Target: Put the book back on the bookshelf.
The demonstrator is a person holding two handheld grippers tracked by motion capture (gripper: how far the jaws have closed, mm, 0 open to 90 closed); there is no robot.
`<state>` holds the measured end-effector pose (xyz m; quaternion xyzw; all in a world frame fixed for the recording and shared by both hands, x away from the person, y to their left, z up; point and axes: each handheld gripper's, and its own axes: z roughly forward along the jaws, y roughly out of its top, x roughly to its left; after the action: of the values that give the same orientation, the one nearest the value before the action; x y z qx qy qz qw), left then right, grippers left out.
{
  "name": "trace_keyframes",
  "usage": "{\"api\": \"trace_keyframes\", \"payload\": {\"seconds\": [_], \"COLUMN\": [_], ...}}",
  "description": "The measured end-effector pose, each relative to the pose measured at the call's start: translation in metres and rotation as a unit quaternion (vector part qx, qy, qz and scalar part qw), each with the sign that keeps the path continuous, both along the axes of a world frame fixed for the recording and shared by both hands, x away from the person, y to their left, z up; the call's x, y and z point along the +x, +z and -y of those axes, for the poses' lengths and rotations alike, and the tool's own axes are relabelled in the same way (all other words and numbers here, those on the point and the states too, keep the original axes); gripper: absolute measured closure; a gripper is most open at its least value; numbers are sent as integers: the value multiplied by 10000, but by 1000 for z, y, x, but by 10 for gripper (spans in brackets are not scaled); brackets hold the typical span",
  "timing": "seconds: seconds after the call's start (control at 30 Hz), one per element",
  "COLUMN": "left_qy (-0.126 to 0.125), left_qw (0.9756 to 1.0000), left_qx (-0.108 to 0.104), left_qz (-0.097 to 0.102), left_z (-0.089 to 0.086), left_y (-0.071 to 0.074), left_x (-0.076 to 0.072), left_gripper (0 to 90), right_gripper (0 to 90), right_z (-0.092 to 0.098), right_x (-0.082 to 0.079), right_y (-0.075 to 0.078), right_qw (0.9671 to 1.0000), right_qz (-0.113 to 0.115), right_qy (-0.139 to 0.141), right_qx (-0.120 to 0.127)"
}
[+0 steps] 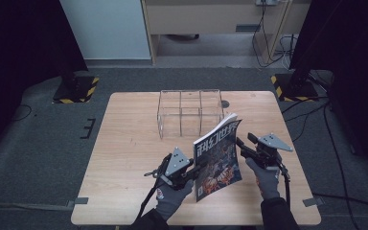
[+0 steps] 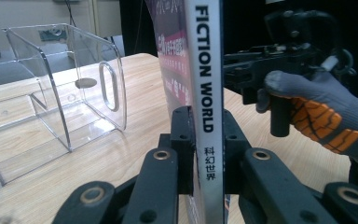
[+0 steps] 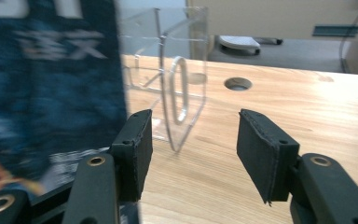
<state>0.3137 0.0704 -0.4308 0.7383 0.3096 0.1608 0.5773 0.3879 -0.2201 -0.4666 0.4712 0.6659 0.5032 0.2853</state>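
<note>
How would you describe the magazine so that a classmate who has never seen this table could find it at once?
Start at the wooden table and find the clear acrylic organiser at its far middle. In front of it, the magazine stands upright, its spine clamped by the left gripper. Nothing else there is printed: its spine reads FICTION WORLD.

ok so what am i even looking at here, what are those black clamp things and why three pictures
A person in grey gloves holds a hand-operated two-jaw gripper in each hand, at a wooden table. One picture comes from a camera above the table; the other two come from cameras riding on each gripper, looking along its black jaws. On the table stands a clear acrylic organizer with compartments. The left gripper is clamped on the spine of a magazine reading "Fiction World", holding it upright. The right gripper is open beside the magazine's cover, with nothing between its pads.
</note>
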Motion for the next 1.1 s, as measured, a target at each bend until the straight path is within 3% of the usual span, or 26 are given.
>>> {"api": "trace_keyframes", "payload": {"seconds": [0.17, 0.4, 0.6, 0.77, 0.9, 0.97, 1.1], "left_qy": [-61, -222, -264, -150, -56, -37, -105], "left_qw": [10000, 9996, 9994, 9995, 9997, 9999, 9999], "left_qx": [3, -15, -12, 93, 107, 72, 77], "left_qz": [26, 165, 224, 274, 220, 129, 78], "left_z": [1, 3, 7, 8, 5, 1, -4], "left_y": [0, 0, 0, -1, 0, 2, 3], "left_x": [-1, -6, -8, -8, -7, -5, -1], "left_gripper": [799, 799, 792, 769, 786, 794, 802], "right_gripper": [456, 547, 591, 639, 624, 562, 514], "right_z": [0, 2, 4, 3, 2, 7, 17], "right_x": [6, 8, 6, 5, 5, 5, 3], "right_y": [-3, -4, -3, -2, -2, -2, 1], "right_qw": [10000, 9982, 9973, 9948, 9953, 9972, 9970], "right_qz": [-65, -14, -1, 54, 26, -16, 11], "right_qy": [-49, 448, 582, 845, 807, 639, 553], "right_qx": [-16, 386, 443, 562, 528, 397, 542]}}
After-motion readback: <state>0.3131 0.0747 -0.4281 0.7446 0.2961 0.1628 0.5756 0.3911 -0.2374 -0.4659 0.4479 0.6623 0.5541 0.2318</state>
